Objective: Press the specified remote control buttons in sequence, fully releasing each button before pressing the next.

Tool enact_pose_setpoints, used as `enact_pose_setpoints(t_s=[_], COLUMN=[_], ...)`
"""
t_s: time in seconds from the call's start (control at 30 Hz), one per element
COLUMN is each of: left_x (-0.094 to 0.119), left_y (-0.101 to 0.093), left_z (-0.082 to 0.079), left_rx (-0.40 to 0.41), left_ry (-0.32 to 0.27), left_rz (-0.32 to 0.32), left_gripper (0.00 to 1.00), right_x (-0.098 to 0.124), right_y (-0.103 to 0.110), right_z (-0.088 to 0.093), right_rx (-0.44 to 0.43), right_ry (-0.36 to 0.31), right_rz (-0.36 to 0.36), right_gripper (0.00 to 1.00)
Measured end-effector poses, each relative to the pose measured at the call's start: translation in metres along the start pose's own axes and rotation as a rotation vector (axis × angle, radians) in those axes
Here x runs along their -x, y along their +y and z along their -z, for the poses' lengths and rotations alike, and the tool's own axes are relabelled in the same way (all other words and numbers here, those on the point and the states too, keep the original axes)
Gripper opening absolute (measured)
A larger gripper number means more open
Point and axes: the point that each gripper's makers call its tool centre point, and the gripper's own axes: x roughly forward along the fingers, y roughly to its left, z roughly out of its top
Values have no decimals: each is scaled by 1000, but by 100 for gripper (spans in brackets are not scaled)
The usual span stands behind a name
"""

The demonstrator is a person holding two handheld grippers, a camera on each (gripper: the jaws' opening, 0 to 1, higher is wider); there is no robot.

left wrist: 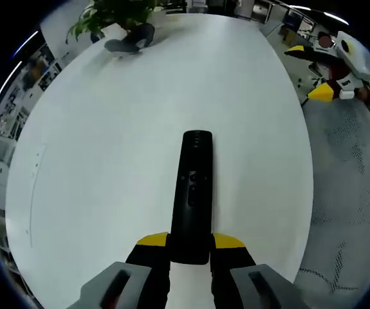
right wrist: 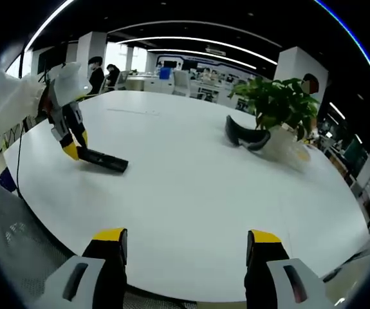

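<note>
Left tool [left wrist: 190, 243] has its two yellow-tipped jaws closed in on the near end of the black remote control [left wrist: 193, 193], one jaw on each long side, so it's got the thing clamped. From the left gripper view the remote runs straight away from the tool along the white bench [left wrist: 107, 129], lying flat, buttons facing up, far end pointing toward the middle of the bench.

Right tool [right wrist: 185, 248] is a different story: jaws spread wide apart, nothing between them, hanging over the bench edge well apart from the remote. From the right gripper view you can see the remote [right wrist: 103, 160] way off to the left of that picture, with the left tool [right wrist: 73, 147] on its end, yellow tips and all, and a white sleeve [right wrist: 8, 106] behind it.

Other stuff on the bench: a potted plant [right wrist: 278, 106] with green leaves in a white pot, and a dark curved thing [right wrist: 244, 136] just beside it, can't tell what it is. Both sit well apart from the remote, on the far side of the bench from the left tool. Grey mesh surface [left wrist: 352, 187] shows past the bench edge.
</note>
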Motion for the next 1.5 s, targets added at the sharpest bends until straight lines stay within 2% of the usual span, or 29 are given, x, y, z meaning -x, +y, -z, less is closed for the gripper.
enact_pose_setpoints(t_s=[0.1,0.23,0.5,0.83,0.97,1.23,1.27,1.4,1.5], left_x=[-1,-5,-6,-15,-14,-22,-21,-20,-19], left_y=[-14,-24,-50,-95,-108,-136,-136,-145,-150], left_z=[1,2,-1,4,5,9,8,8,8], left_rx=[-6,-3,-15,23,45,69,56,56,68], left_ry=[-4,4,-13,-38,-53,-76,-81,-78,-80], left_rz=[6,12,22,53,64,69,49,49,55], left_gripper=[21,21,21,21,21,22,22,22,22], right_x=[0,0,-1,-1,1,2,3,2,3], right_y=[0,1,0,7,8,13,14,20,23], right_z=[2,1,2,6,3,3,3,7,7], right_rx=[-26,-15,-20,-31,-40,-59,-59,-17,-22], right_ry=[12,6,13,41,28,36,41,71,78], right_rz=[-10,-7,-4,-39,-41,-74,-81,-93,-117], right_gripper=[75,76,71,62,59,45,43,38,34])
